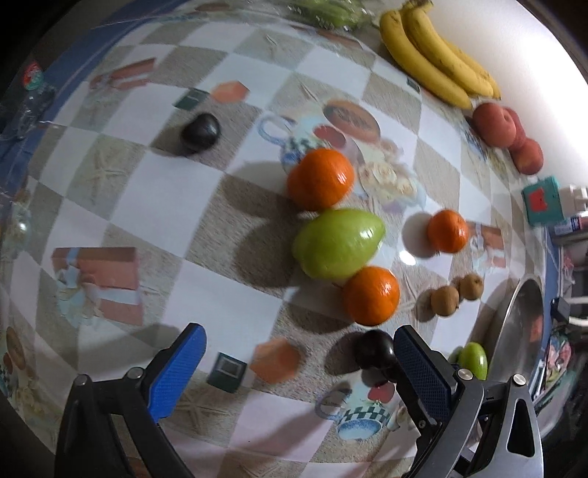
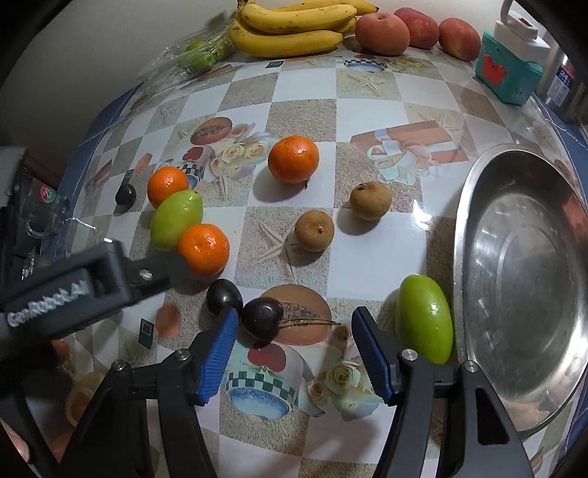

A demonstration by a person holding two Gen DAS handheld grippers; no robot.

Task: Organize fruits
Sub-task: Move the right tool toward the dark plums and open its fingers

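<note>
Blue-padded right tongs, nearest the lens: jaws roughly half apart, nothing gripped. Between the pads, close against the left one: small dark round cherry-like fruit with thin stem trailing toward the right pad; contact with that left pad hard to judge. Just beyond the left pad: second dark fruit. Just outside the right pad: glossy green oval fruit, lying beside the rim of the wide stainless-steel bowl further right. Ahead of the jaws: two brown rough-skinned round fruits, then an orange mandarin. Ahead and left: larger green oval fruit touching two more mandarins.

Blue-padded left tongs: jaws wide apart, empty, over the checkered printed tablecloth; one dark fruit seen just outside its right pad, possibly touching. Far ahead at the wall: bunch of yellow bananas, three red peaches, teal plastic box.
</note>
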